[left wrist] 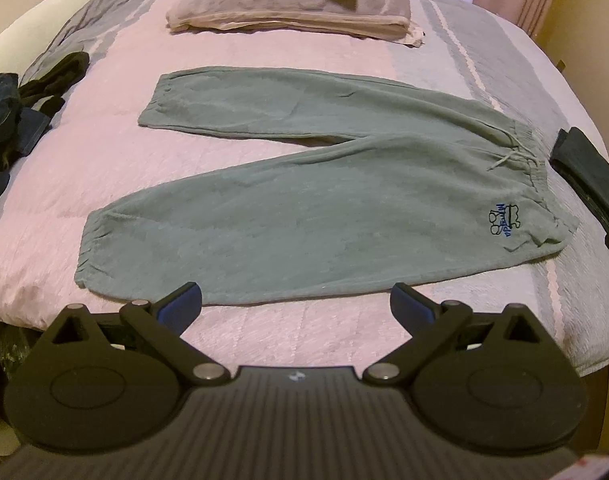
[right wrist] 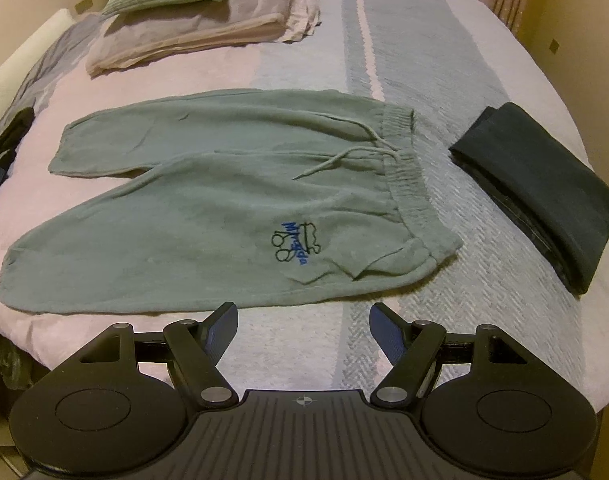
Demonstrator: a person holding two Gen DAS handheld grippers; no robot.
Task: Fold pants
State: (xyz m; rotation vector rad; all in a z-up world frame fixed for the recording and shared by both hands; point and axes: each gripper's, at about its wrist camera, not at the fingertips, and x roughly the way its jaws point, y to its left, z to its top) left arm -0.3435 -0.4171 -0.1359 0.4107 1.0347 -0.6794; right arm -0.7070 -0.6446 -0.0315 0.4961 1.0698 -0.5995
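Pants (left wrist: 304,200), one grey-green pair, lie flat and unfolded across my bed (left wrist: 264,344), waistband (right wrist: 404,168) toward my right, both legs running to my left and splayed apart in a V. No fold has been made yet, so I judge this the very start: the approach before the first grasp.

My left gripper (left wrist: 296,304) hovers just short of the near leg's long edge, jaws spread wide, holding nothing. My right gripper (right wrist: 304,318) hovers near the waist corner beneath the blue embroidered logo (right wrist: 298,244), also wide and empty.

The next move probably calls for pinching the near leg at both ends and carrying it over the far leg (the soft fleece may sag between my grips).

Counted: one pair of pants, two grippers, one folded dark garment (right wrist: 540,196) right of the waistband, one heap of dark clothes (left wrist: 20,108) at far left, two stacked pillows (left wrist: 288,4).
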